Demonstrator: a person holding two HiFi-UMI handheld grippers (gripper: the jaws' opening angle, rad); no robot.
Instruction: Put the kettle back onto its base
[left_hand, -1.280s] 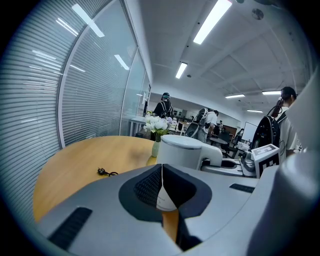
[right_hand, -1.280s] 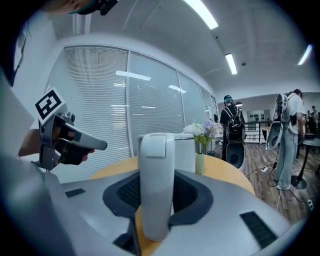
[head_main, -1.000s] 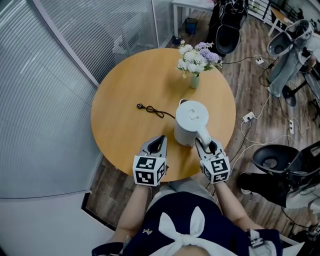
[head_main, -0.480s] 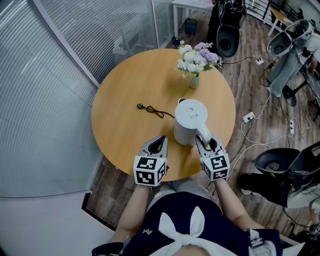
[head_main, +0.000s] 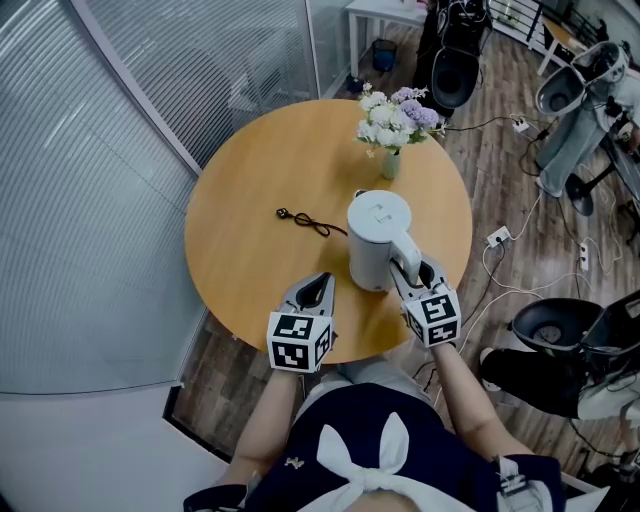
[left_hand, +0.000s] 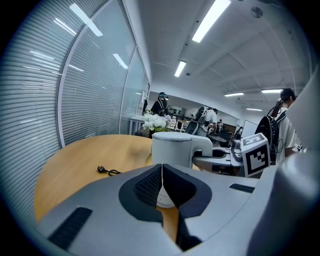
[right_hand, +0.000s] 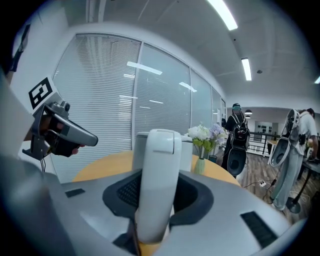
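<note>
**Head view.** A white plastic electric kettle (head_main: 378, 232) stands at the near right of the round wooden worktop (head_main: 250, 180). Its handle points back toward the person. The right tool (head_main: 415, 278) is at that handle, while the left tool (head_main: 318, 290) hovers near the kettle's left side without touching it. A thin black power cord (head_main: 305, 221) runs in under the kettle's left flank. The base itself cannot be picked out, so I judge it lies beneath the kettle or hard against it. Whether the kettle is fully seated cannot be told. A small vase of flowers (head_main: 393, 125) stands well apart at the far edge.

**Left gripper view.** The dark pads are pressed together with nothing between them. The kettle rises just ahead and slightly right.

**Right gripper view.** The white handle (right_hand: 157, 185) stands upright between the jaws, its long axis vertical, and the kettle body is directly beyond it. The jaws have just eased a shade wider, yet the pads lie on the handle's two sides, pinching it. The right hand carries the job, and what remains is a straight, level lowering.
</note>
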